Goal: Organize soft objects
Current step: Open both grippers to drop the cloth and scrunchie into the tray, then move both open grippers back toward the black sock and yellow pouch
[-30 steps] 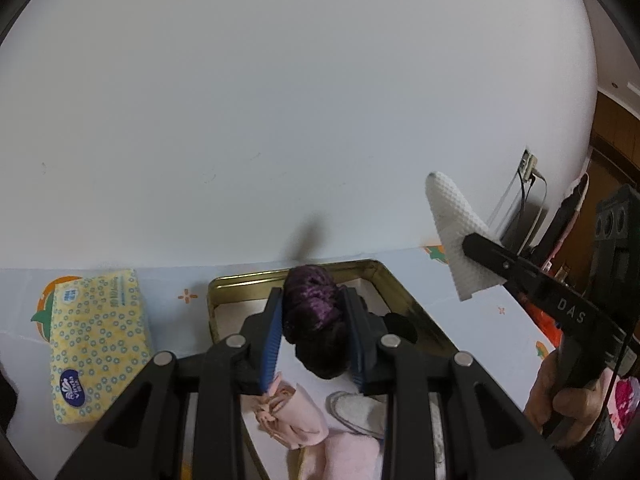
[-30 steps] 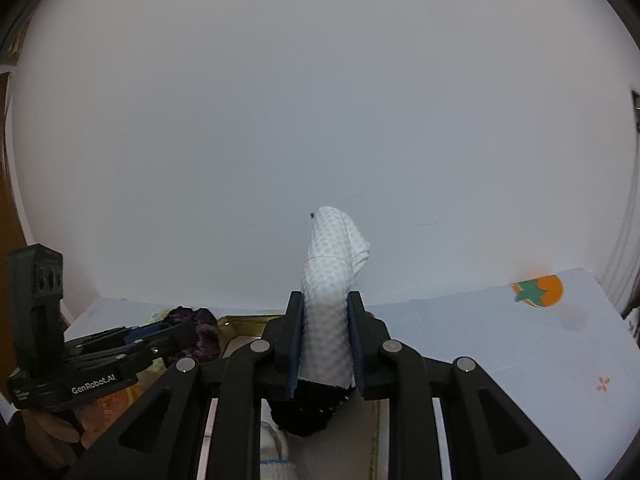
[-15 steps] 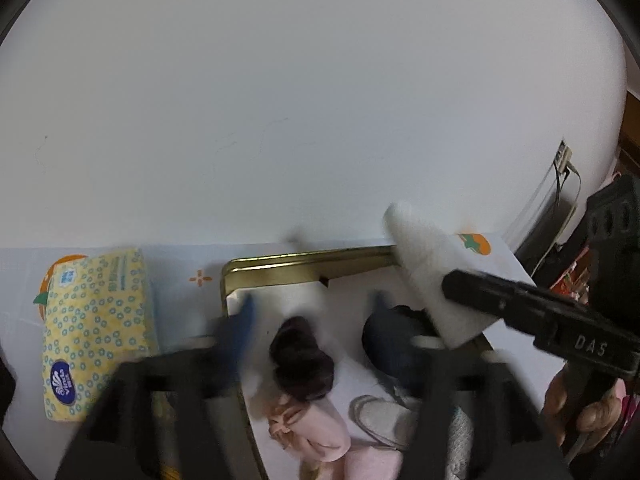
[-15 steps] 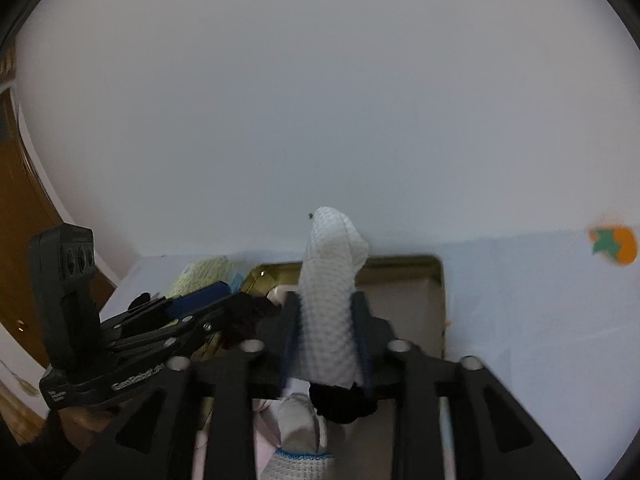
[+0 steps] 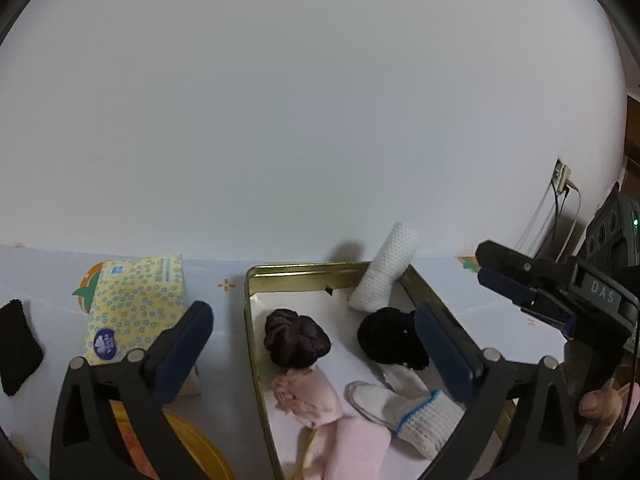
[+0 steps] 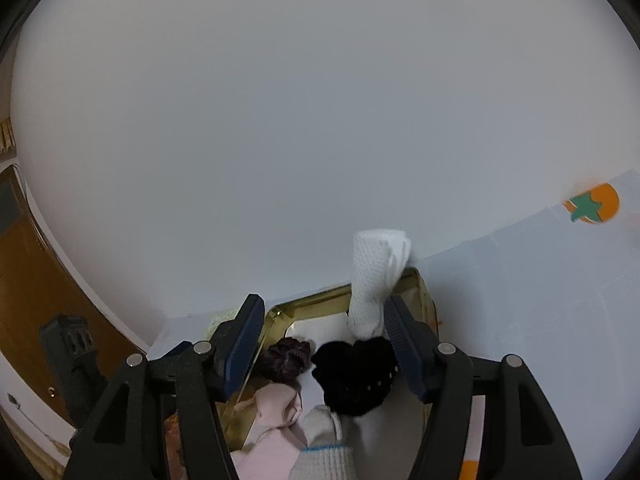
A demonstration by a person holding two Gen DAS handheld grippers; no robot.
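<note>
The left claw [image 5: 314, 350] is opening wide over a gold tin [image 5: 256, 360], nothing between its blue pads. Inside the tin are lying a purple scrunchie [image 5: 297, 339], a black scrunchie [image 5: 390, 338], pink socks [image 5: 316, 398] and a white sock [image 5: 416, 414]. A white rolled cloth [image 5: 386, 274] is leaning on the tin's far rim. A yellow tissue pack [image 5: 134, 306] is sitting beside the tin on the surface [image 5: 224, 312].

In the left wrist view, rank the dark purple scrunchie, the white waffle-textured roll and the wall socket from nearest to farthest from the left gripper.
1. Dark purple scrunchie: inside the gold metal tin, just ahead of the left gripper, whose jaws are opening.
2. White waffle-textured roll: leaning on the tin's far right corner.
3. Wall socket: on the wall, far right.
</note>
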